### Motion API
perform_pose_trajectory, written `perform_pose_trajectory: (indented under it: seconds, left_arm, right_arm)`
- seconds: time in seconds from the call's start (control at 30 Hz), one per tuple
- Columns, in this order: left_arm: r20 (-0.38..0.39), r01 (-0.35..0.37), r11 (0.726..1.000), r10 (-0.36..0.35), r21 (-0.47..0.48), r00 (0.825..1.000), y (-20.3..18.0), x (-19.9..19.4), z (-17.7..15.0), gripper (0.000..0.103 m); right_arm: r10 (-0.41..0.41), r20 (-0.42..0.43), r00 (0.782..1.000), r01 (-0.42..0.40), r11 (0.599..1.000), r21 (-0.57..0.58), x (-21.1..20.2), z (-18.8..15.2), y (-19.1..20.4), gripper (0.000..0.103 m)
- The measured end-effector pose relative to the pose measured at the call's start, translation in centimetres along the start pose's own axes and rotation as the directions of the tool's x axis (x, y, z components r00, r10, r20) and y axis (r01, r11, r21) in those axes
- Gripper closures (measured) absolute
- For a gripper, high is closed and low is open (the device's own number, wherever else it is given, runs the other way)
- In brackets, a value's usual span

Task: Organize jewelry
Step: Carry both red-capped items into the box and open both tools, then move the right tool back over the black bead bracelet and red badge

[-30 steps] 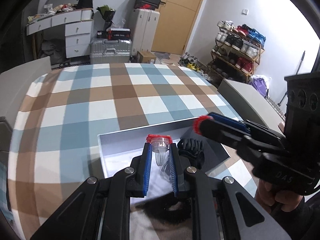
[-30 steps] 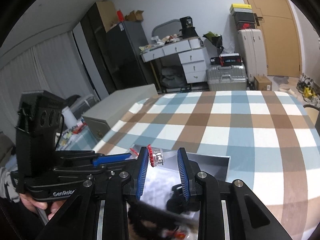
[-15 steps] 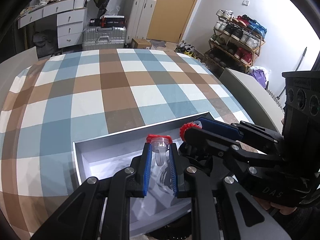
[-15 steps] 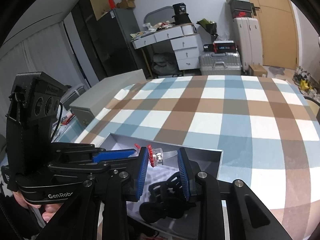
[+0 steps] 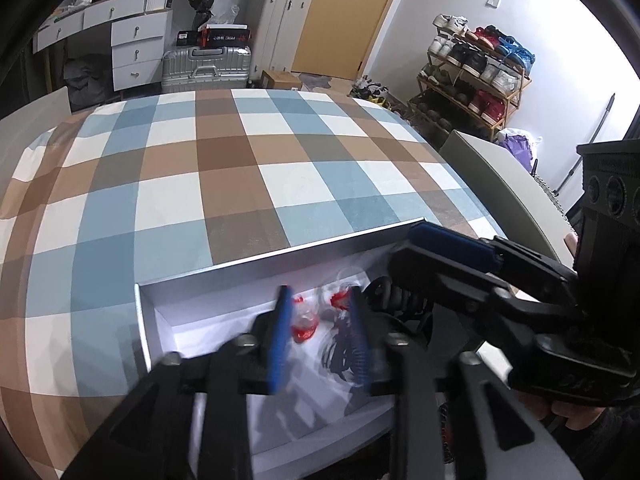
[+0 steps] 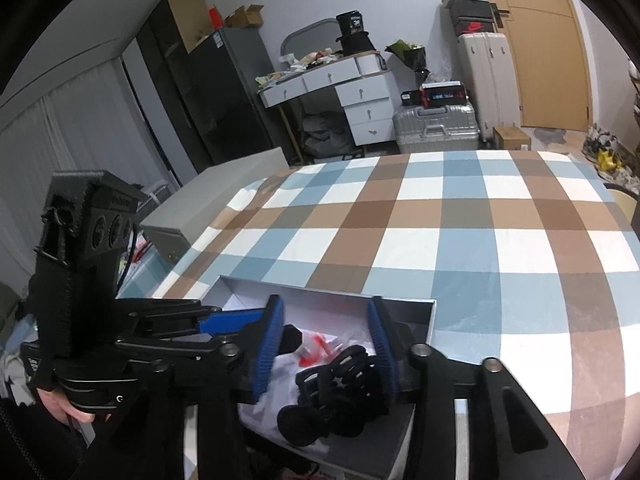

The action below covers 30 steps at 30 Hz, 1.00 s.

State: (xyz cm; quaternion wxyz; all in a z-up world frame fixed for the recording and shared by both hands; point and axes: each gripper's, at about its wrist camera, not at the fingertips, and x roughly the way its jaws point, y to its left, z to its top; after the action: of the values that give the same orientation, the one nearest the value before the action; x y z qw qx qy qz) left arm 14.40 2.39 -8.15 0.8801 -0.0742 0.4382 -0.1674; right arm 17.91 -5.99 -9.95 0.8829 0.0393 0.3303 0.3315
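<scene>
A grey open box (image 5: 248, 264) with a white lining sits at the near edge of the checked table; it also shows in the right wrist view (image 6: 400, 304). My left gripper (image 5: 320, 332) is open over the box, blurred. Small clear pieces with red caps (image 5: 304, 326) lie on the lining between its fingers, and show as red-and-clear bits in the right wrist view (image 6: 316, 350). My right gripper (image 6: 326, 344) is open and empty above the box. A black claw hair clip (image 6: 340, 376) lies in the box below it.
The blue, brown and white checked cloth (image 5: 240, 168) covers the table beyond the box. A grey case (image 5: 500, 184) stands off the table's right side. Drawers, suitcases and a shoe rack stand at the back of the room.
Both grippers have opened. The red-capped clear piece held by the left gripper and the one in the right gripper now lie in the box. Both grippers sit lower over the box.
</scene>
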Motion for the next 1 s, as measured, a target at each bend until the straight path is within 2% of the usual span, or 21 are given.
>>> perform_pose_trajectory:
  seconds: [0.27,0.37,0.5,0.6,0.67,0.77,1.0]
  left_arm:
    - [0.016,-0.025,1.0,0.025,0.006,1.0,-0.4,-1.0,-0.4,0.065]
    - [0.025,-0.039,0.999,0.039,0.002,0.999,-0.5,-1.6,-0.6,0.064]
    - [0.045,-0.053,0.999,0.053,-0.001,0.998,-0.8,-2.6,-0.9,0.055]
    - [0.06,-0.057,0.998,0.057,-0.004,0.997,-1.1,-3.3,-1.1,0.053]
    - [0.072,-0.065,0.998,0.066,-0.007,0.995,-1.3,-3.7,-1.3,0.052]
    - [0.09,-0.073,0.997,0.074,-0.011,0.993,-1.7,-4.3,-1.5,0.051]
    - [0.125,-0.105,0.994,0.105,-0.007,0.987,-2.8,-5.6,-2.8,0.032]
  right_arm:
    - [-0.015,0.068,0.998,0.014,1.0,0.014,-2.8,-0.3,0.1,0.04]
    - [-0.021,0.075,0.997,0.02,1.0,0.023,-3.7,-0.6,0.0,0.038]
    - [-0.033,0.087,0.996,0.03,0.999,0.033,-4.8,-1.0,0.1,0.033]
    - [-0.038,0.104,0.994,0.035,0.999,0.033,-5.9,-1.3,0.5,0.026]
    - [-0.032,0.113,0.993,0.027,0.999,0.041,-6.5,-1.5,0.8,0.019]
    - [-0.004,0.13,0.992,-0.006,0.997,0.078,-7.5,-1.8,0.7,0.017]
    - [-0.017,0.144,0.99,0.005,0.997,0.08,-9.3,-3.1,1.4,0.012]
